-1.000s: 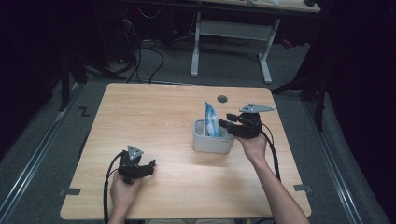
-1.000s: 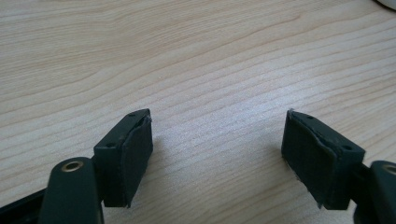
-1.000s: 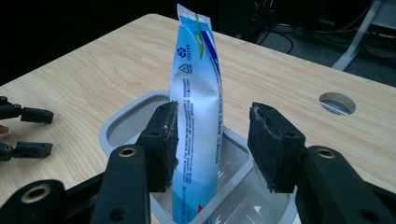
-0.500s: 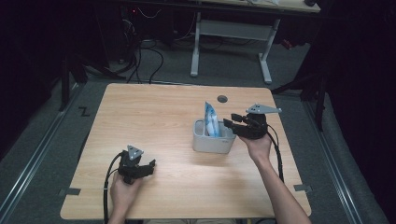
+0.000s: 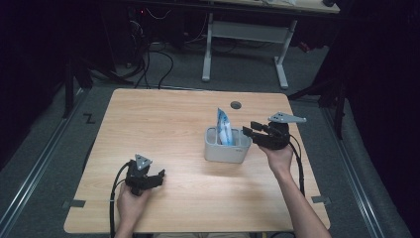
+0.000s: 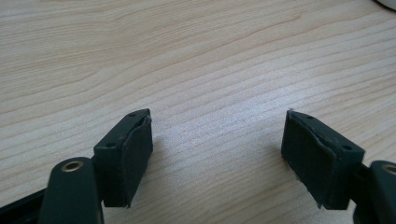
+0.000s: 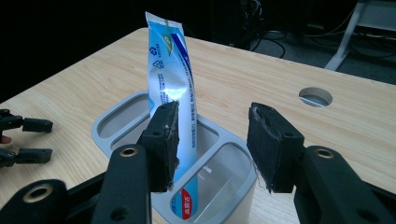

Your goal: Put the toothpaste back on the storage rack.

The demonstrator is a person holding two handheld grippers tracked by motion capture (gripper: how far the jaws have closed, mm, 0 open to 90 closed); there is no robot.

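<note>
Right gripper (image 5: 251,130) poised just beside the grey holder (image 5: 218,151), jaws partly open and empty, with nothing pressed between the pads. Blue-and-white tube (image 7: 173,88) standing upright in the holder's middle compartment, cap end down, near the centre of the wooden table (image 5: 163,119). Left gripper (image 5: 159,176) resting low on the near-left tabletop, jaws wide, holding nothing. Judged stage: placement complete, release done. Next call: right hand lifted back clear of the rim without nudging the tube.
</note>
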